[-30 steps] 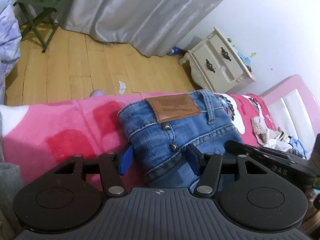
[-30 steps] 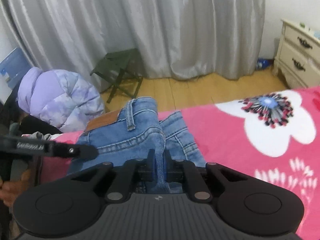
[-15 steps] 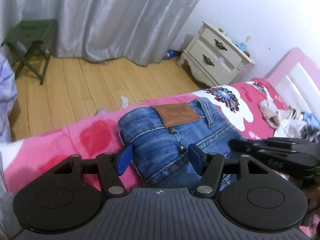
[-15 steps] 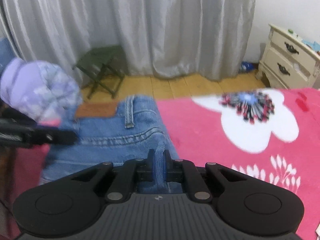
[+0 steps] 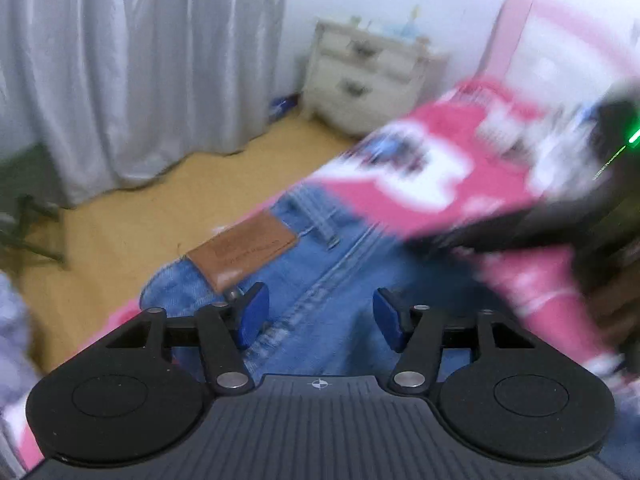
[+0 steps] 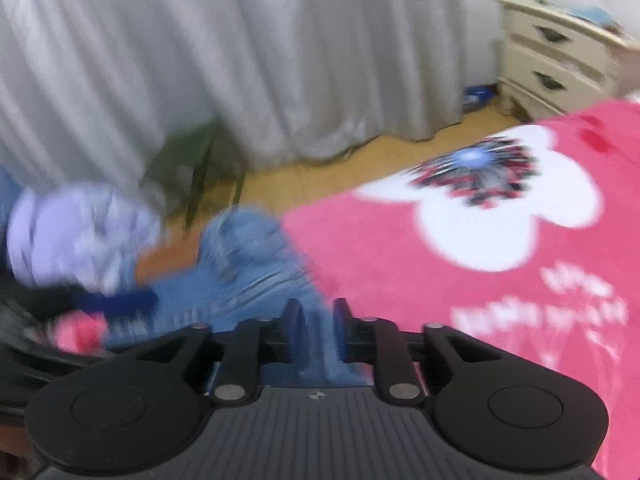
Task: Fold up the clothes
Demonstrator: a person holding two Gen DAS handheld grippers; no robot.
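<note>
Jeans [image 5: 320,280] lie folded on the pink blanket [image 6: 500,280] at the bed edge. Only the left wrist view shows their brown leather patch [image 5: 244,252]; there the left gripper [image 5: 320,316] hangs over the denim, its jaws closing yet wide apart and pressing nothing. Only the right wrist view shows a denim fold between the right gripper [image 6: 318,330] pads, whose jaws are opening; the blur hides whether they touch it.

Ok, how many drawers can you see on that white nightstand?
2. On the nightstand by the wall, the upper drawer sits directly above the lower drawer, each with a dark handle. The picture is blurred, and the bed may hide more below.
</note>
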